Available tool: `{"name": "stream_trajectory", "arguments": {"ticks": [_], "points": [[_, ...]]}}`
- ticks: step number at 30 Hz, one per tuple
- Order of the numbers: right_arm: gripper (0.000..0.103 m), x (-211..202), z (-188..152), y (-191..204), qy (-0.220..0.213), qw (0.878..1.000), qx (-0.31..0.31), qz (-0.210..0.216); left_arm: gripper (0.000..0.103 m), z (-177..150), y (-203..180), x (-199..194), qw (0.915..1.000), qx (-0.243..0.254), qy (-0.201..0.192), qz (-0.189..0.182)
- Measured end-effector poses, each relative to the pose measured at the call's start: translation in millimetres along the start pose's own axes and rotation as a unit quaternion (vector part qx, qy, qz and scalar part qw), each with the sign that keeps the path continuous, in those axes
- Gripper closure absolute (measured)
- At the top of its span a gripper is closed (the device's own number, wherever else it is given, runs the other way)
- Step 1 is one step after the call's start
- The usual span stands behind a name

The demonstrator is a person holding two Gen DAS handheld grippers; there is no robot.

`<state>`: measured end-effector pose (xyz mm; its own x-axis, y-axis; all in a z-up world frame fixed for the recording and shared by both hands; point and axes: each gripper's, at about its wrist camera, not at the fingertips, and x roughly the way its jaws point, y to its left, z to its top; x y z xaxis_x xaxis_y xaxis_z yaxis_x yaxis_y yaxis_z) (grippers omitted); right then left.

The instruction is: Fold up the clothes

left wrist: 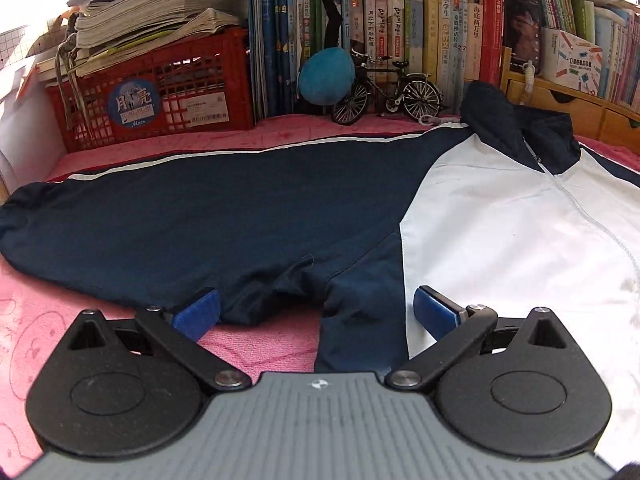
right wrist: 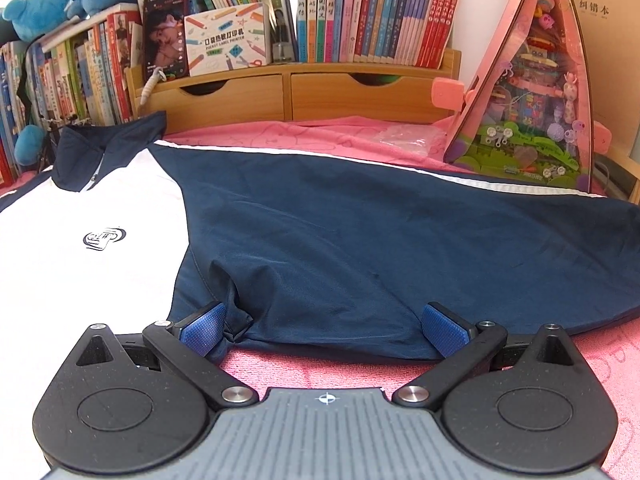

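I have a navy and white zip jacket (left wrist: 480,216) spread flat, front up, on the pink blanket (left wrist: 52,320) in front of me. Its collar (left wrist: 516,128) points away from me toward the row of books (left wrist: 400,20), so the body runs from me toward the books, while the two sleeves stretch out sideways, making the long axis of the whole garment left to right across the blanket.

My left gripper (left wrist: 316,312) sits low at the jacket's near edge, right at the armpit where the left sleeve (left wrist: 160,216) meets the body. Its jaws stand wide apart and grip nothing; the left blue pad (left wrist: 198,316) is at the sleeve's lower hem, and the right pad is over the white chest panel.

My right gripper (right wrist: 324,326) is at the jacket's other armpit, where the right sleeve (right wrist: 400,232) branches off beside the white panel with the small dark logo (right wrist: 103,239). Its jaws are likewise spread wide with nothing between them but flat navy cloth lying under them; the left pad (right wrist: 204,328) is beside a bunched fold.

Beyond the right sleeve, a pink toy box (right wrist: 532,92) leans near its upper edge.
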<state>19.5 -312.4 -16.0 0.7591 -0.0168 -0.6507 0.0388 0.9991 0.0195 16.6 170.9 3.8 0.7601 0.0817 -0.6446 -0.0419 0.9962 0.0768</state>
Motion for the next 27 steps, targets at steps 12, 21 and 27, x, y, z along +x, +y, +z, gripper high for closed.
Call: {"name": "stream_trajectory", "arguments": {"ticks": [12, 21, 27], "points": [[0.0, -112.2, -50.2, 30.2, -0.051, 0.995, 0.04, 0.07, 0.0, -51.4, -25.3, -134.3, 0.9961, 0.046, 0.029, -0.07], [0.0, -249.1, -163.4, 73.3, -0.105, 0.992, 0.065, 0.036, 0.0, -109.8, -22.8, -210.6, 0.998, -0.037, 0.026, -0.046], [0.0, -277.3, -189.5, 112.7, -0.093, 0.994, 0.01, 0.051, 0.0, -138.8, -48.8, -223.3, 0.9968, -0.013, 0.055, -0.057]]}}
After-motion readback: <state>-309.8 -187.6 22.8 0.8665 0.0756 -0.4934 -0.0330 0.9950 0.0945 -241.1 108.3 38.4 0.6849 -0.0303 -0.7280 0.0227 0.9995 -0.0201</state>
